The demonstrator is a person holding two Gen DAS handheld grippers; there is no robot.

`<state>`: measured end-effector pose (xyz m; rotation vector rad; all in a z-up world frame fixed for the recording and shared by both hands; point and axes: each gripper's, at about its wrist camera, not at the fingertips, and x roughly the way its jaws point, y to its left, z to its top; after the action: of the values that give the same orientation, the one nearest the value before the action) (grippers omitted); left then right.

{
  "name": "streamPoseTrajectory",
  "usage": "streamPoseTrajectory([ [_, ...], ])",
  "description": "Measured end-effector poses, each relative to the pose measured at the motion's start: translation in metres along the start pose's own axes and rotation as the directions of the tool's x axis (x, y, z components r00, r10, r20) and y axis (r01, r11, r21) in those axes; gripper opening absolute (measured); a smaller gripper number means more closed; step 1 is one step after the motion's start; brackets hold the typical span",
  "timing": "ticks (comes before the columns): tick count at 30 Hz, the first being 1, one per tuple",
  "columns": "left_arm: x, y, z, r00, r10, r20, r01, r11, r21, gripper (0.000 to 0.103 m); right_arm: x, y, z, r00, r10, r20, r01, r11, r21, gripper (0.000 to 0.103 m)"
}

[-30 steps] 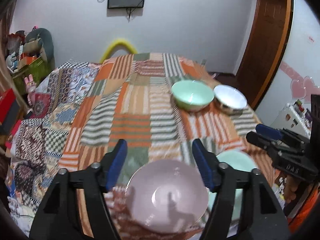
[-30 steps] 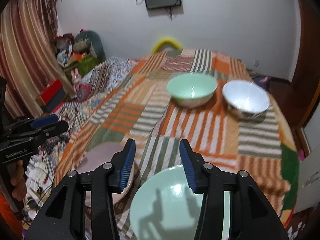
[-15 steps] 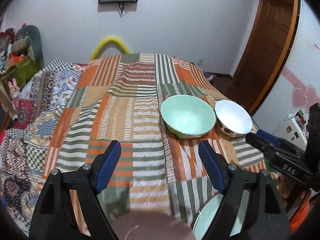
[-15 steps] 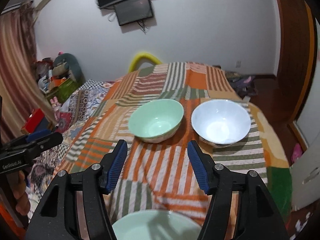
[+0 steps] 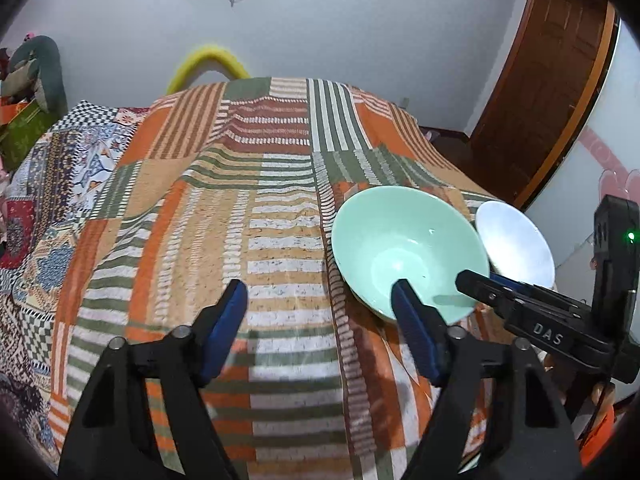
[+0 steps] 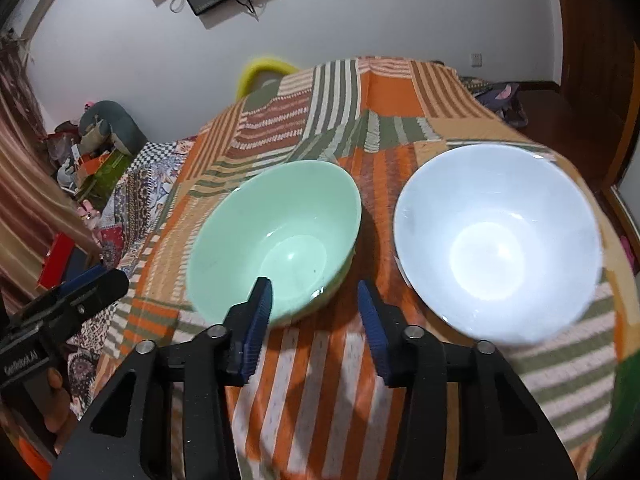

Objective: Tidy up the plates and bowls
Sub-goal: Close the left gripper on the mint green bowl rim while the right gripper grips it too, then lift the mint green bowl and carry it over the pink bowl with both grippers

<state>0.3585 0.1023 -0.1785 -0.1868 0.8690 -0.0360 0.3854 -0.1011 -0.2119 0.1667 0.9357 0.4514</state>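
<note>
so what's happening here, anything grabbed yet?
Nothing grabbed yet. A person holds a gripper in each hand over a patchwork-covered table; both are open and empty. The right gripper is at the near rim of the green bowl, its left finger over the rim and its right finger outside, so it looks lined up to pinch that rim. The white bowl sits beside the green one, untouched. The left gripper hovers over bare cloth left of the green bowl.
</note>
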Motion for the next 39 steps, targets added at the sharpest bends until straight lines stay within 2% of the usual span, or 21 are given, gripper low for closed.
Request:
streamPoseTrajectory([
  [5, 0.028, 0.002, 0.005, 0.999, -0.005, -0.046, 0.005, 1.0, 0.006, 0.056, 0.012, -0.005, 0.001, 1.0, -0.007, -0.011, 0.008, 1.0, 0.027, 0.027],
  [10, 0.051, 0.003, 0.007, 0.997, -0.009, -0.078, 0.009, 1.0, -0.004, 0.047, 0.012, -0.001, 0.001, 1.0, -0.017, -0.01, 0.016, 0.999, -0.04, 0.026],
  [12, 0.059, 0.004, 0.007, 0.995, -0.019, -0.094, 0.018, 1.0, -0.014, 0.039, 0.013, 0.0, 0.001, 1.0, -0.016, -0.011, 0.015, 0.998, -0.067, 0.026],
  [17, 0.074, 0.002, 0.009, 0.989, -0.086, -0.122, 0.083, 0.996, -0.03, 0.01, 0.013, 0.0, 0.003, 1.0, 0.001, -0.012, -0.002, 0.997, -0.083, 0.025],
  [21, 0.072, -0.005, 0.009, 0.991, -0.059, -0.118, 0.059, 0.998, -0.006, 0.01, 0.014, 0.003, 0.004, 1.0, -0.011, -0.017, 0.01, 0.996, -0.088, 0.025],
  [26, 0.051, -0.007, 0.003, 0.991, -0.07, -0.114, 0.07, 0.998, -0.004, 0.01, 0.007, 0.006, 0.001, 0.999, 0.004, -0.034, -0.006, 0.996, -0.083, 0.025],
  [32, 0.016, -0.011, -0.011, 0.993, -0.061, -0.104, 0.063, 0.998, 0.012, 0.01, -0.01, 0.016, -0.009, 1.0, 0.015, -0.028, -0.017, 0.996, -0.087, 0.024],
  [39, -0.045, -0.018, -0.03, 0.997, -0.062, -0.045, 0.063, 0.998, 0.021, 0.011, -0.044, 0.035, -0.023, 1.0, 0.022, 0.01, -0.02, 0.993, -0.115, 0.024],
])
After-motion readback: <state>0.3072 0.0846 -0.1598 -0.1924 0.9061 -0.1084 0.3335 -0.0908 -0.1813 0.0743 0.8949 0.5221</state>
